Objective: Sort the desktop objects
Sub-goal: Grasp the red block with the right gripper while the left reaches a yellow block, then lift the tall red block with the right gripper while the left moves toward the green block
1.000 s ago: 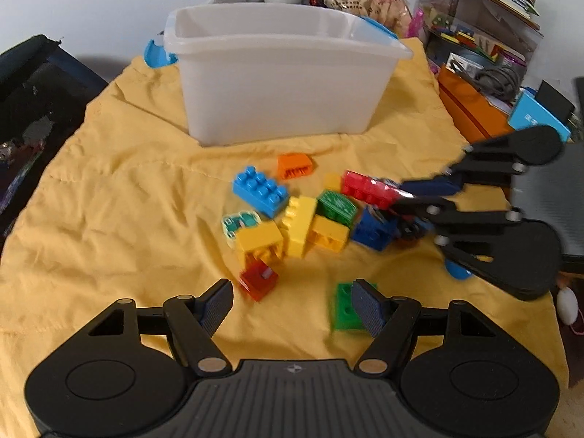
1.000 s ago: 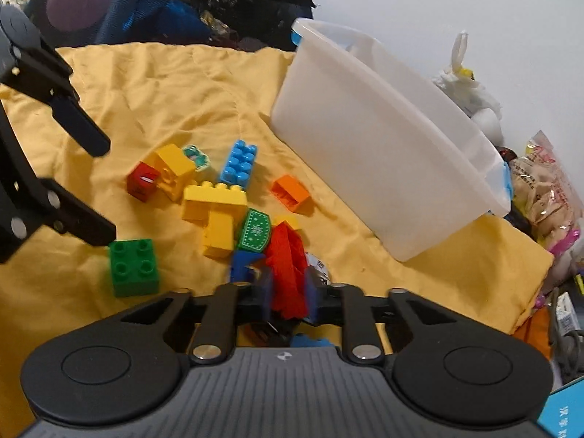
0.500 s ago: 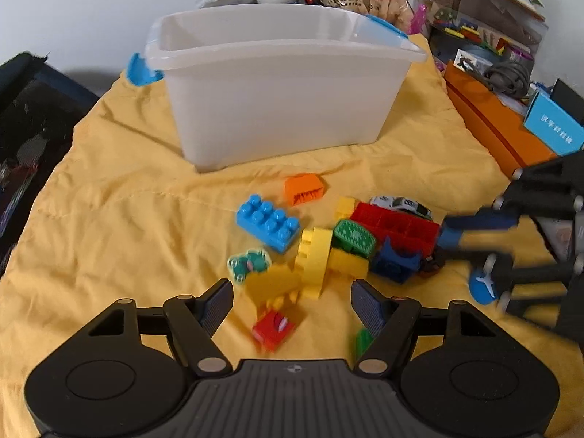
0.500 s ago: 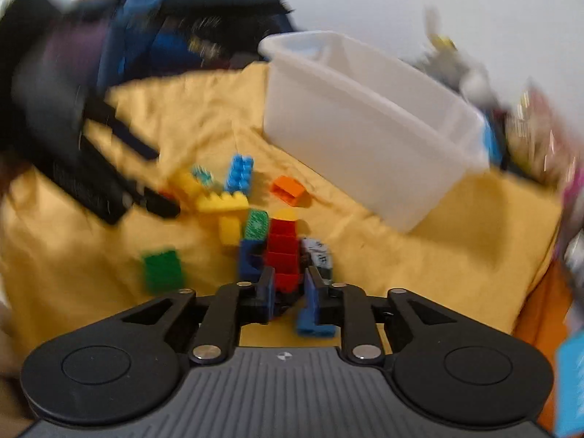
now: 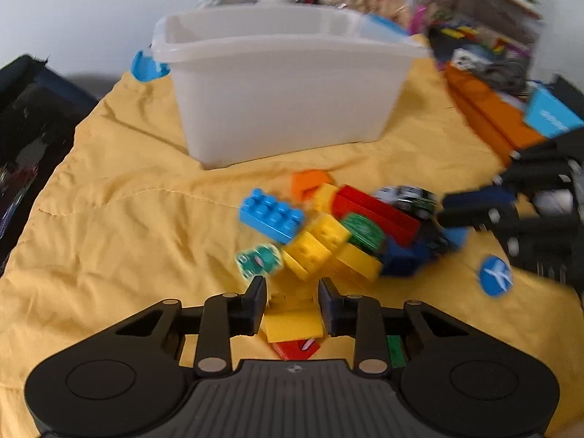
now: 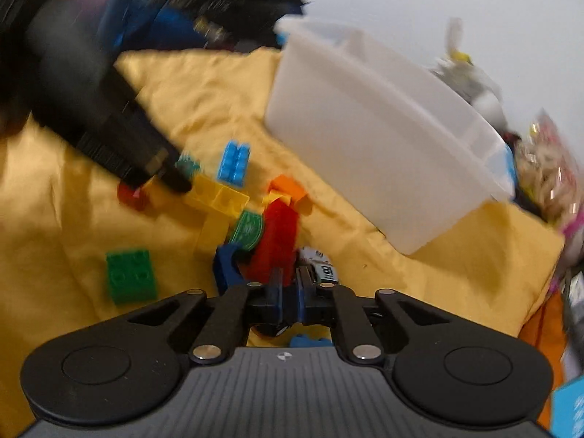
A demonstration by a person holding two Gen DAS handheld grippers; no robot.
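A pile of toy bricks lies on the yellow cloth (image 5: 127,219) before a white plastic bin (image 5: 284,84). My left gripper (image 5: 292,301) has its fingers closed around a yellow brick (image 5: 294,319), with a red brick (image 5: 295,350) just under it. My right gripper (image 6: 288,292) is shut with nothing clearly between the fingers, at the near end of the long red brick (image 6: 277,241); in the left wrist view my right gripper (image 5: 471,206) sits at the pile's right side. A blue brick (image 5: 272,215), green brick (image 6: 131,275) and orange brick (image 5: 308,182) lie nearby.
A small toy car (image 5: 405,197) lies behind the red brick. A round blue disc (image 5: 494,279) lies on the cloth at right. Orange boxes (image 5: 489,109) and cluttered shelves stand to the right, a dark bag (image 5: 22,138) to the left.
My left gripper moved forward into the pile and closed its fingers on the yellow brick. My right gripper slid back off the red brick and closed further.
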